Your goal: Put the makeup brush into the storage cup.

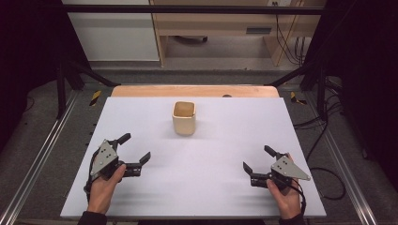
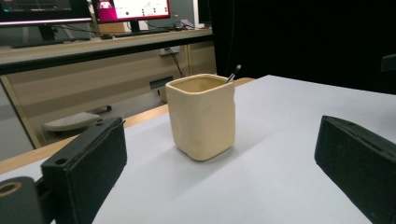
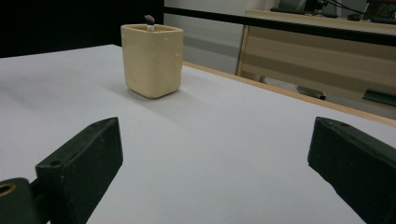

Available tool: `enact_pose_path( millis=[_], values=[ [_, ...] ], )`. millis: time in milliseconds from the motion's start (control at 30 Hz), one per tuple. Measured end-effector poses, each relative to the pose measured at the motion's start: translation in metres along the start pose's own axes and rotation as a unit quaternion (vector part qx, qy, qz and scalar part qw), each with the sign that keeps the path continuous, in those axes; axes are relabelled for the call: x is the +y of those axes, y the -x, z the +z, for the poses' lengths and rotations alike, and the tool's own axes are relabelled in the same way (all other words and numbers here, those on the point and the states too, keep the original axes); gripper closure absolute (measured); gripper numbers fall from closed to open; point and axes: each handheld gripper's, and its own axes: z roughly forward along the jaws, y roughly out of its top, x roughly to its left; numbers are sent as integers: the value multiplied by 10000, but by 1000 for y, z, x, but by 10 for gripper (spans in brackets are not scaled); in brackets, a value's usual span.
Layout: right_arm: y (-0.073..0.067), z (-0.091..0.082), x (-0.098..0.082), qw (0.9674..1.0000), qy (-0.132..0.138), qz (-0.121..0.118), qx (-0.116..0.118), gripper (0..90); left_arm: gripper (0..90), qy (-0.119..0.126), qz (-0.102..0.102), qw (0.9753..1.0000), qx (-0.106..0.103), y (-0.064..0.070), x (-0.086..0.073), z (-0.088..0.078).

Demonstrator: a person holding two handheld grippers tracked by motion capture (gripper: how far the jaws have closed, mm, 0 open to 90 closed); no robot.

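A cream, squarish cup (image 1: pixel 184 117) stands upright on the white table top (image 1: pixel 197 187), toward the far middle. In the left gripper view the cup (image 2: pixel 201 115) sits straight ahead, with a thin dark-tipped stick poking up past its far rim. The right gripper view has the cup (image 3: pixel 152 59) at upper left. My left gripper (image 1: pixel 136 148) rests near the front left, held by a hand, jaws wide apart and empty. My right gripper (image 1: pixel 257 158) rests near the front right, also open and empty. Both are well short of the cup.
A wooden strip (image 1: pixel 195 91) runs along the table's far edge. Metal rails (image 1: pixel 40 154) flank the table on both sides, with cables on the floor at right (image 1: pixel 328 178). A desk with monitors (image 2: pixel 126 9) stands beyond.
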Motion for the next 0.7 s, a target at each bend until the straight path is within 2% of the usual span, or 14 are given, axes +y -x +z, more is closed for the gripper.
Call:
enact_pose_path(
  millis=[400, 567, 700],
  values=[
    [4, -4, 1, 10000, 4, 7, 46, 33, 21, 165, -50, 9998, 111, -12, -7, -20],
    [8, -7, 1, 10000, 28, 22, 26, 34, 21, 192, -27, 9995, 231, -12, -10, -23],
    [9, -8, 0, 10000, 39, 7, 45, 34, 21, 150, -15, 9996, 239, -11, -15, -24]
  ],
)
